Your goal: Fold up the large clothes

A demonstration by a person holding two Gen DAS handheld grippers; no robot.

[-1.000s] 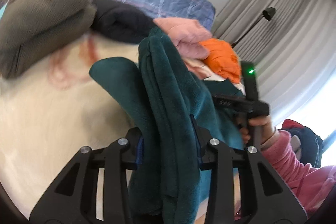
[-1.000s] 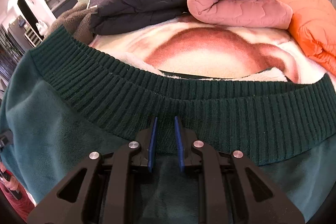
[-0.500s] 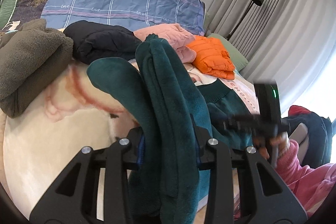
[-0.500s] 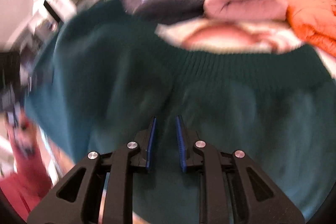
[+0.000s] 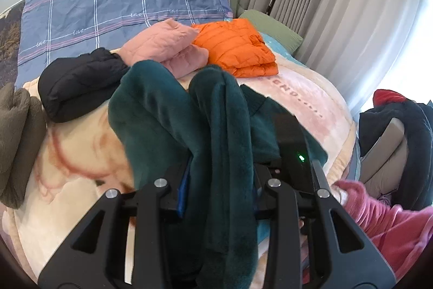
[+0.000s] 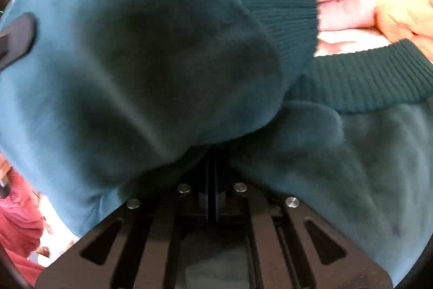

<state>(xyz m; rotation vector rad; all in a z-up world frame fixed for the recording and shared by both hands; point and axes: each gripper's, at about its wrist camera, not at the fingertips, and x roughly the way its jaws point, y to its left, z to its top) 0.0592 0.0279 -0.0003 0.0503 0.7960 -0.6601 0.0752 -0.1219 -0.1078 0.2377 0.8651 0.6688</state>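
Observation:
A dark green fleece sweater (image 5: 222, 126) with ribbed hems lies on the bed and is lifted in a thick bunch. My left gripper (image 5: 219, 180) is shut on that bunch, which fills the gap between its blue pads (image 5: 182, 186). In the right wrist view the sweater (image 6: 135, 58) billows over most of the picture. My right gripper (image 6: 212, 175) has its jaws pressed together on a thin fold of it. The right gripper (image 5: 292, 148), with a green light, sits just right of the left one. The left gripper (image 6: 16, 37) shows at the far left edge.
Folded jackets lie at the bed's far side: pink (image 5: 165, 48), orange (image 5: 238, 45), black (image 5: 78, 83), and a grey-brown fleece (image 5: 16, 140). A cream and pink blanket (image 5: 297, 104) covers the bed. A chair with dark clothes (image 5: 400, 140) and a person's pink sleeve (image 5: 379, 213) are at the right.
My left gripper has risen and rolled with the sweater bunch still in it. The right gripper's jaws have closed, and the sweater has swung up across its view.

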